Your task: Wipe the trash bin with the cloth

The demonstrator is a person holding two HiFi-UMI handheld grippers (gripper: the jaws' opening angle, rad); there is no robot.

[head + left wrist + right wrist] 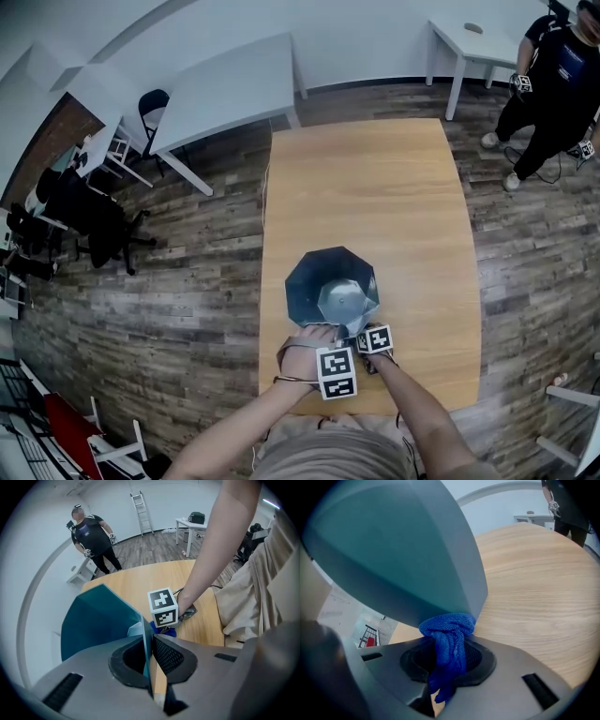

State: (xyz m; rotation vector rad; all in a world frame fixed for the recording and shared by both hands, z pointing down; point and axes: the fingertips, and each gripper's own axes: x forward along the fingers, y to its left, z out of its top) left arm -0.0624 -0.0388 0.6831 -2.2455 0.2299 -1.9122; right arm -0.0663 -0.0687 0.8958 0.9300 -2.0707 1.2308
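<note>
Left gripper view, lower centre: the left gripper clamps the trash bin wall; the right gripper pinches the blue cloth against it.

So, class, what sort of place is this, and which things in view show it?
Probably an office-like workroom or lab: white desks and a black chair on wood-look flooring, a ladder by the wall, and another person standing by.
</note>
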